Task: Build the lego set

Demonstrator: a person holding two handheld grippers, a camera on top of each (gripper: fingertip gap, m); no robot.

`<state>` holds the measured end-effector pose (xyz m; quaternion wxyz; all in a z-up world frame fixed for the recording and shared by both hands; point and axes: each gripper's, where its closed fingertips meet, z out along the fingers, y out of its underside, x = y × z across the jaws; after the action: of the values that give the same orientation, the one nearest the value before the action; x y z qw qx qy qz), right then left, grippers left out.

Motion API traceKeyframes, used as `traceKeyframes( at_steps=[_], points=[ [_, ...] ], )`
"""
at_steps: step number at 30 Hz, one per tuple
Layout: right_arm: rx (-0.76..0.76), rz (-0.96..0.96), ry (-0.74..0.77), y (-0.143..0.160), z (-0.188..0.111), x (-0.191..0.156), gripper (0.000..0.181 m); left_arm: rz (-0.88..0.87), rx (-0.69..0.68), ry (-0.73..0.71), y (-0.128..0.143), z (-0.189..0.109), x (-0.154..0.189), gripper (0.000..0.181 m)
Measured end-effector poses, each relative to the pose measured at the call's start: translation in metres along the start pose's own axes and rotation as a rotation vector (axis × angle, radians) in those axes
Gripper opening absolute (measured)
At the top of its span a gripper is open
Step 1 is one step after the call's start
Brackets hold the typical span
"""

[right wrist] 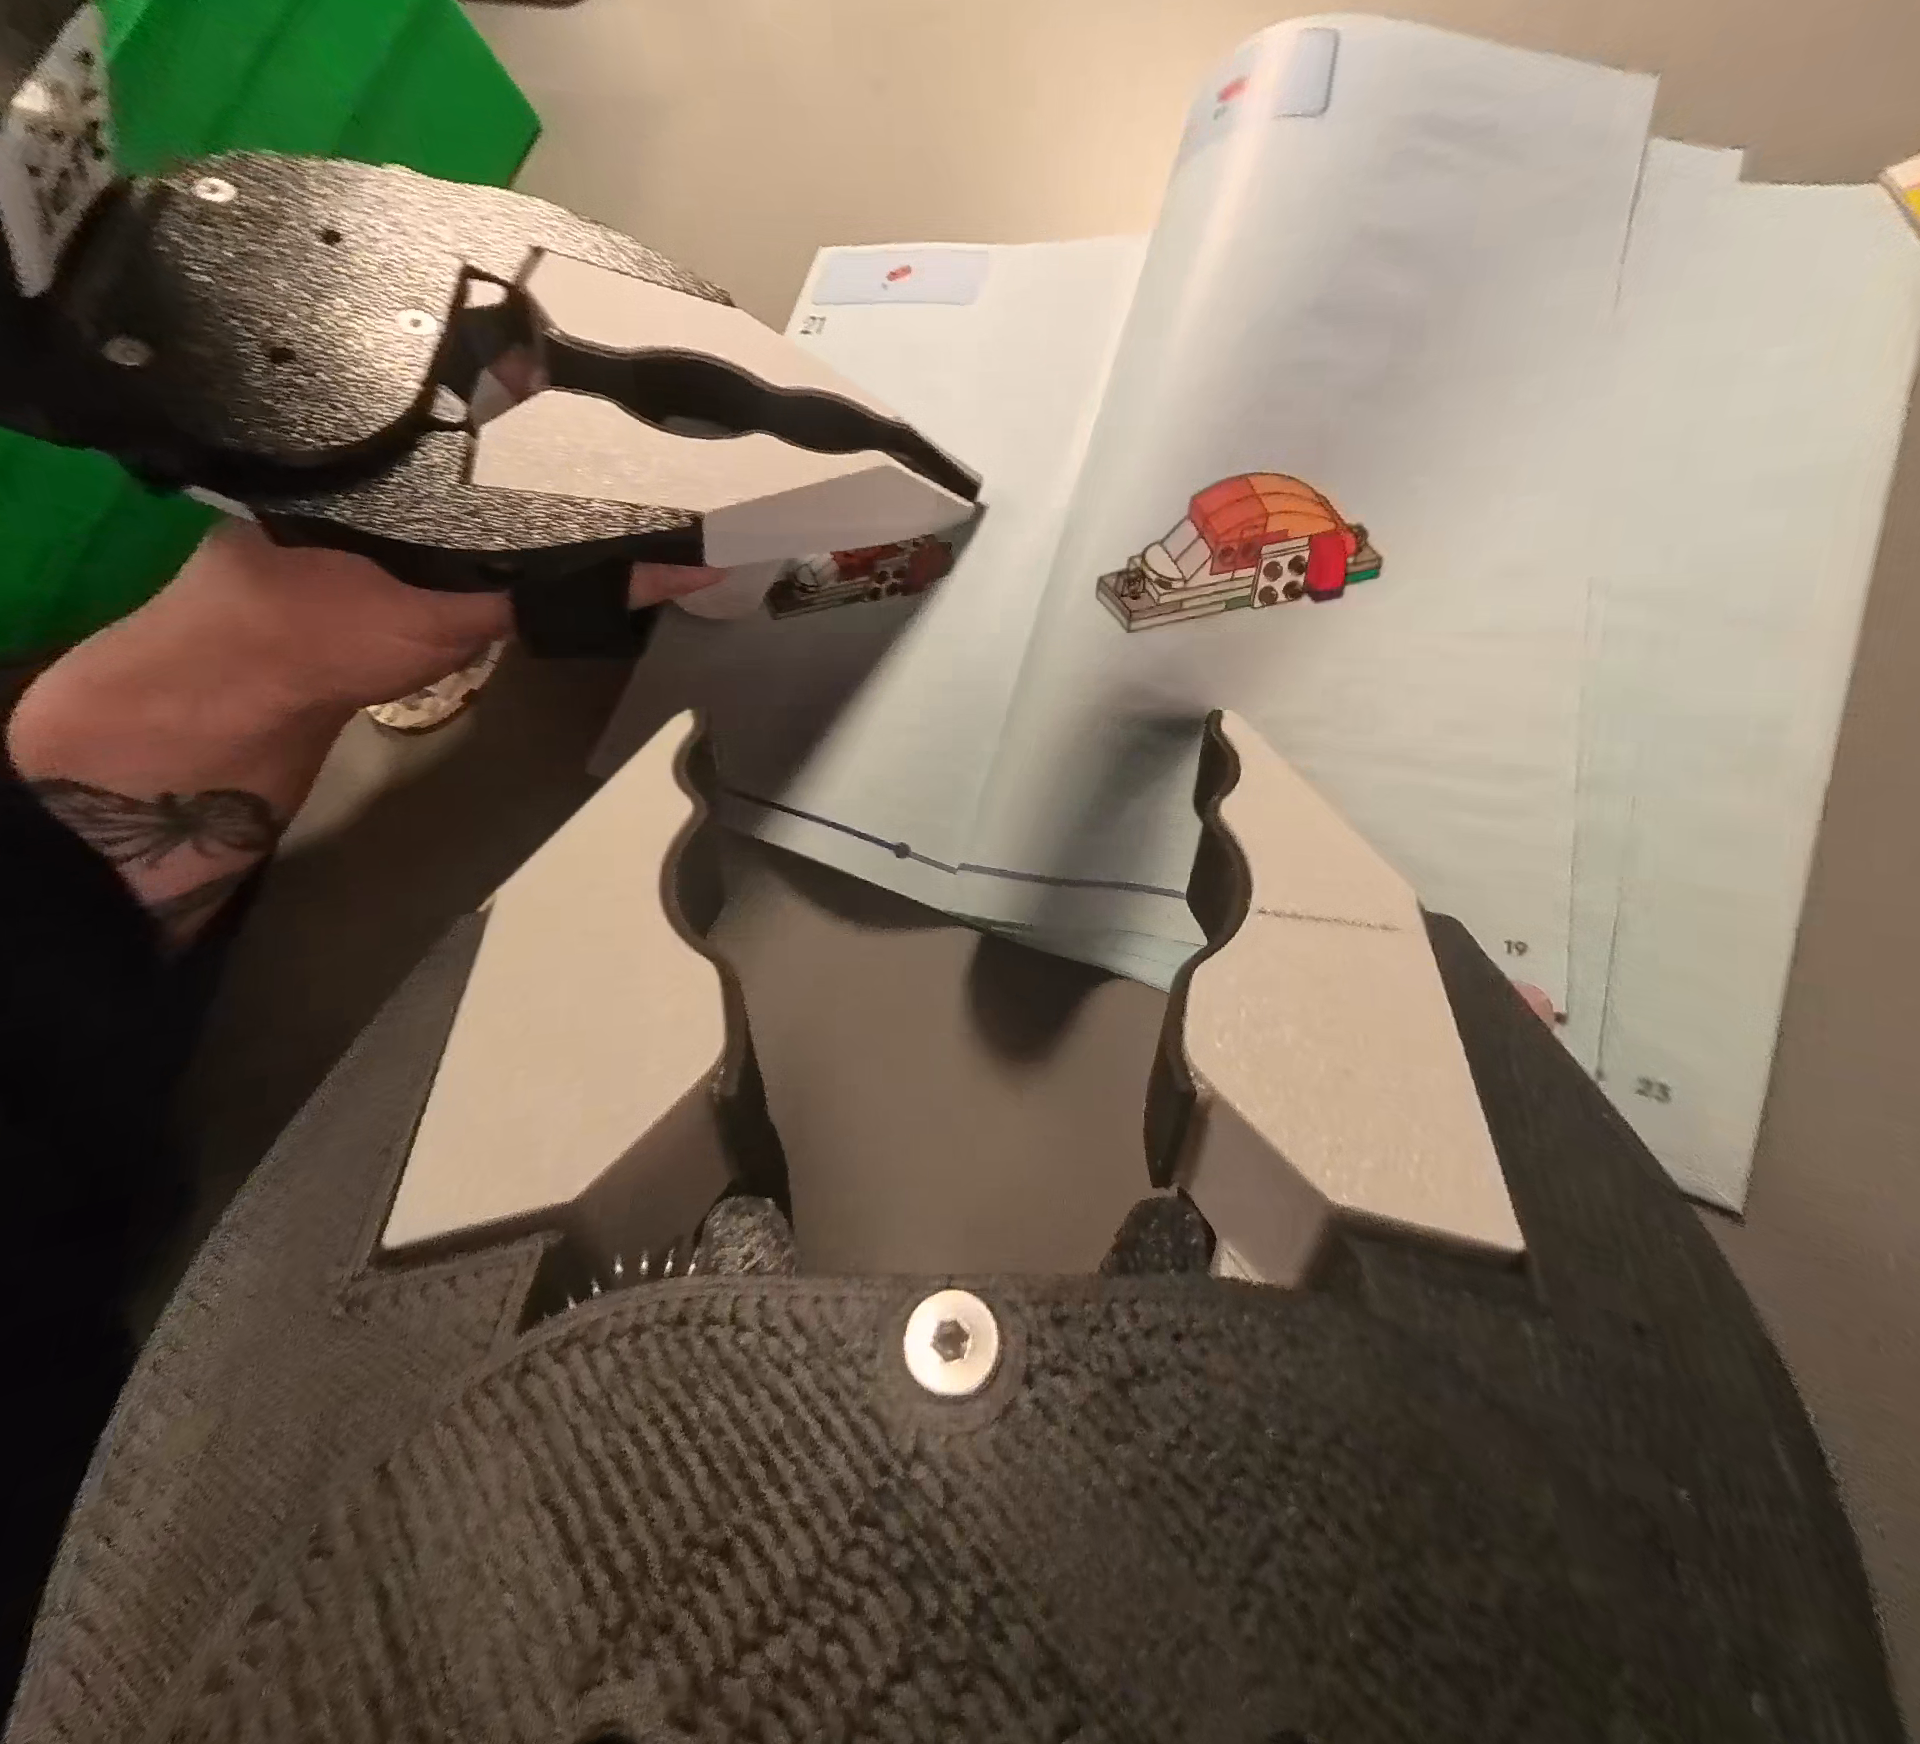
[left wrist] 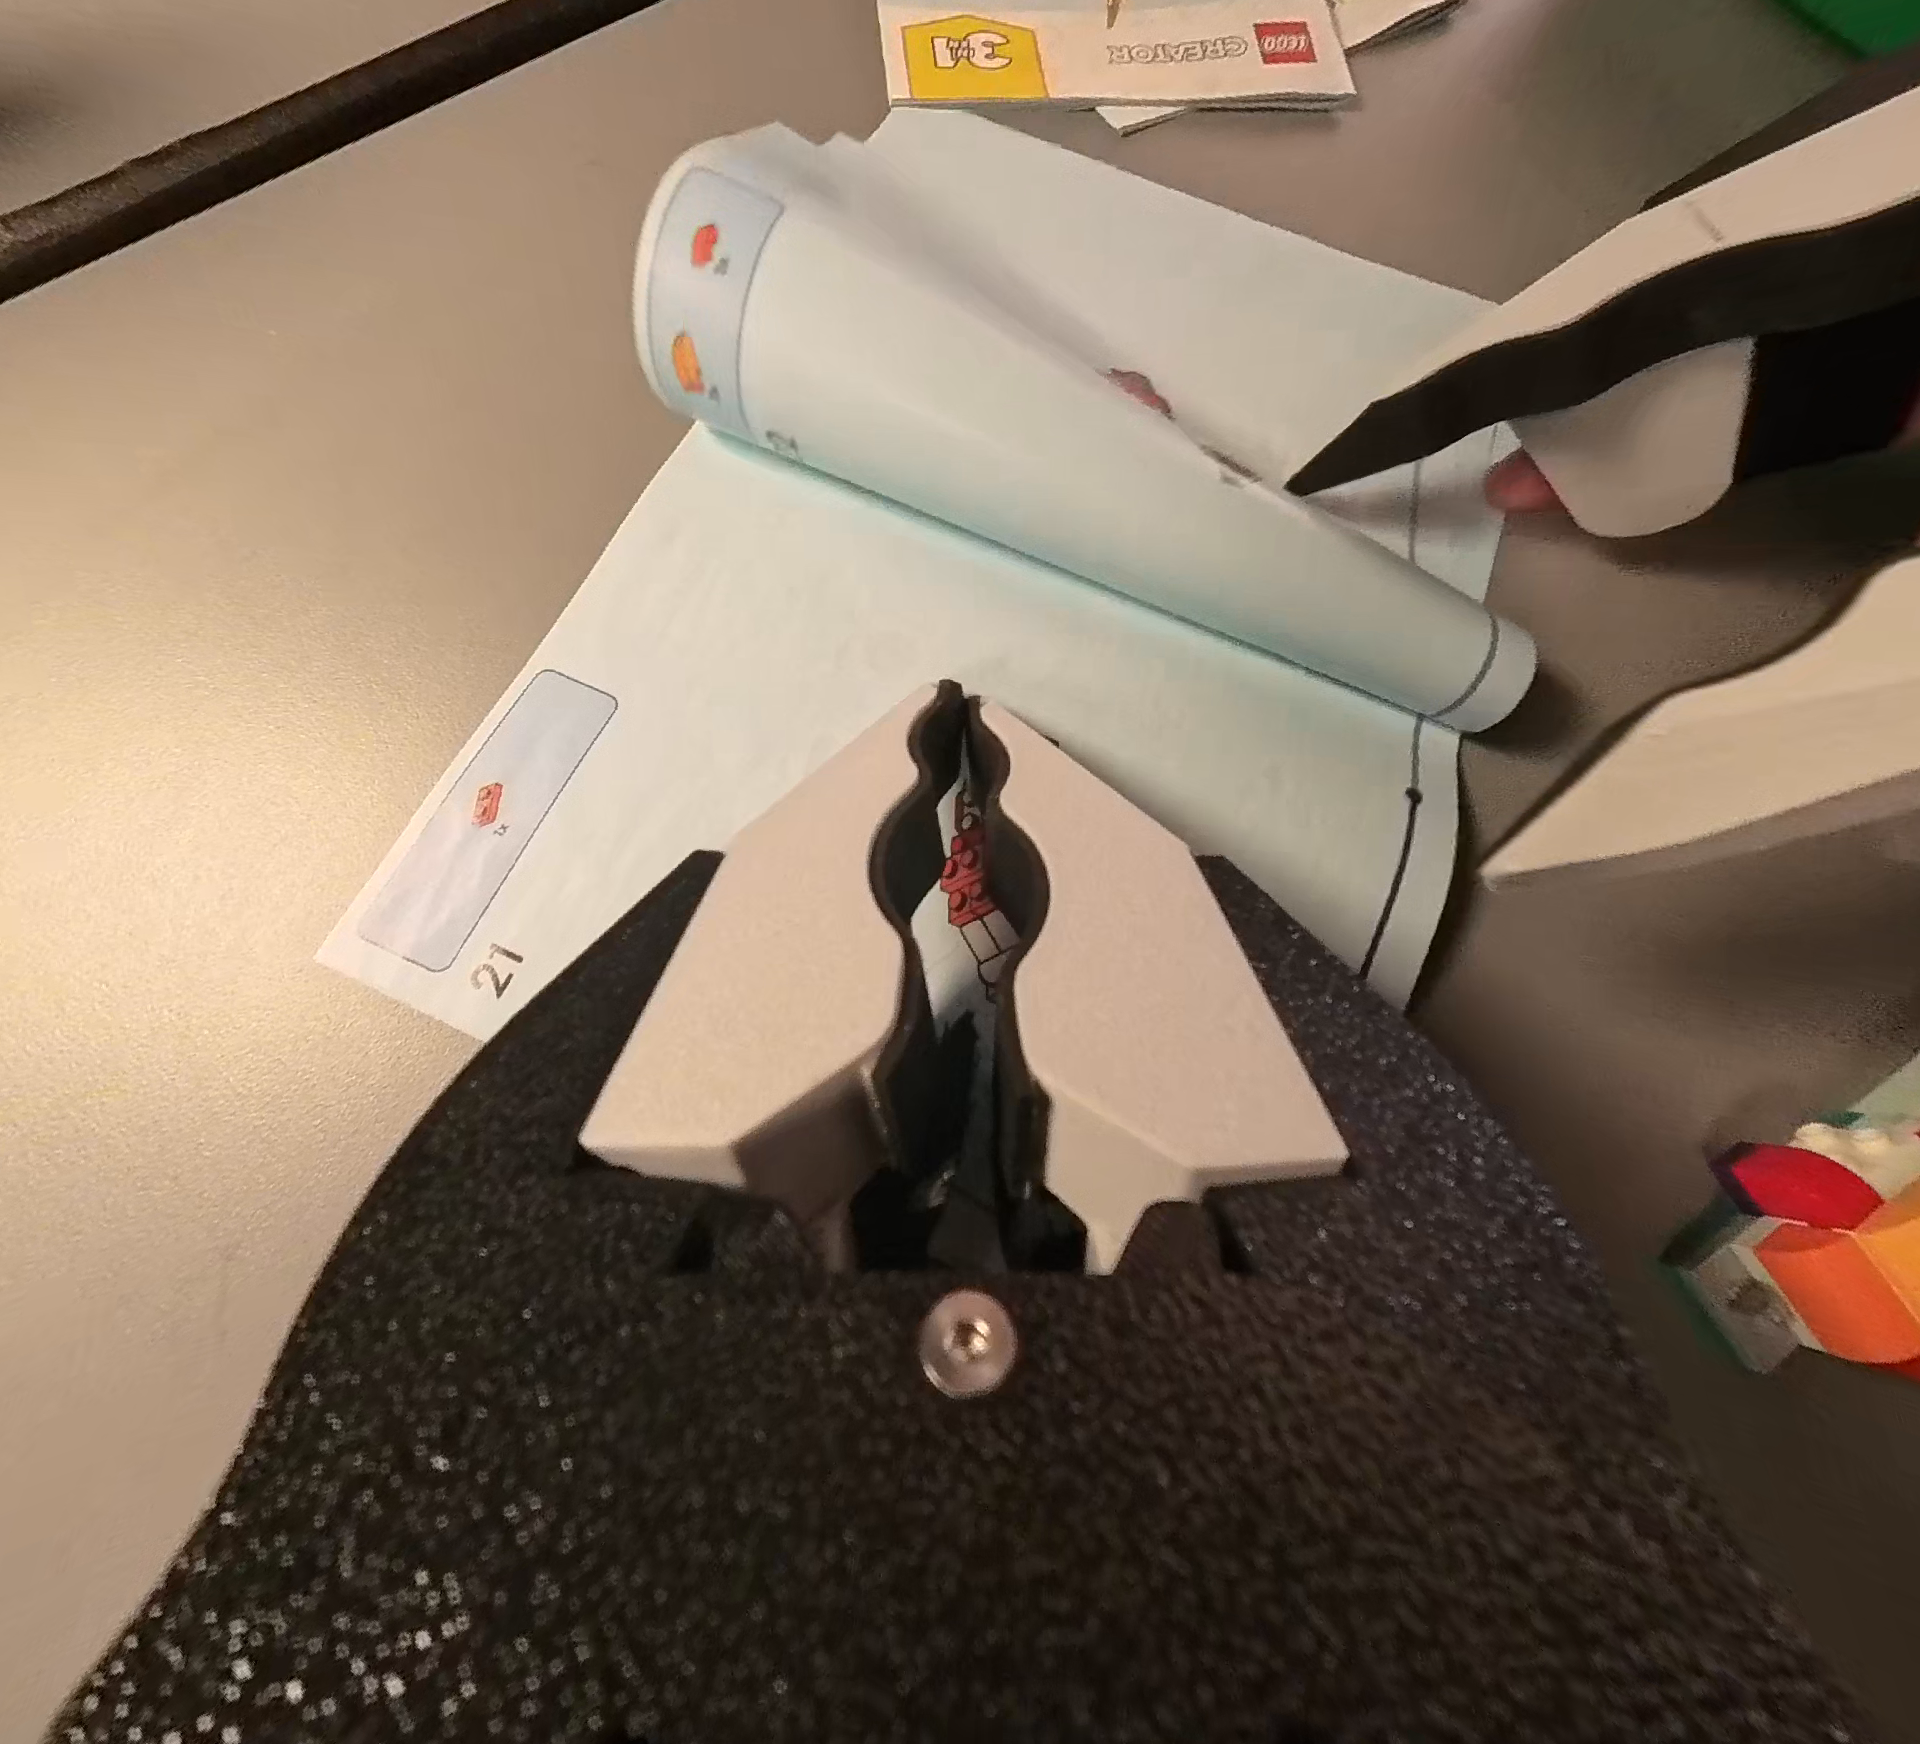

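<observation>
Black textured tool [right wrist: 1039, 821], grey wavy-edged fingers [right wrist: 582, 998], silver screw [right wrist: 951, 1348]

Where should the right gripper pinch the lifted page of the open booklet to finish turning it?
Pinch the lifted page near its bottom corner, coming from the near edge with the right gripper. That edge stands clear of the stack, between the open jaws.

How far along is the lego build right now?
Partly built: a small orange, red and white model sits on the table. In hand: the open instruction booklet, a page mid-turn. The left gripper, jaws closed, is over the left page; the right gripper is open and empty. Left: the later steps.
</observation>
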<state>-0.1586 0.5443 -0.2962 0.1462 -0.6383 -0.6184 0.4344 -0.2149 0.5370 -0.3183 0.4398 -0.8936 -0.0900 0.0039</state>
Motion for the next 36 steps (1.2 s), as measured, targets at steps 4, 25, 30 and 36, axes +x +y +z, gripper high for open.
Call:
traceKeyframes(
  at_steps=[4,25,30,36],
  points=[
    [0.026,0.006,-0.120,-0.004,0.004,-0.023,0.088,-0.008,0.001,0.006,0.000,0.000,0.000,0.000],
    [0.036,-0.224,-0.218,-0.005,0.006,-0.082,0.085,-0.324,0.282,-0.061,-0.046,-0.066,-0.047,0.044],
    [0.053,-0.245,-0.299,-0.003,0.006,-0.097,0.084,-0.265,0.410,-0.075,-0.080,-0.099,-0.039,0.041],
    [-0.022,-0.436,-0.421,0.020,0.009,-0.134,0.083,-0.174,0.469,-0.151,-0.092,-0.139,-0.033,0.040]
  ],
)
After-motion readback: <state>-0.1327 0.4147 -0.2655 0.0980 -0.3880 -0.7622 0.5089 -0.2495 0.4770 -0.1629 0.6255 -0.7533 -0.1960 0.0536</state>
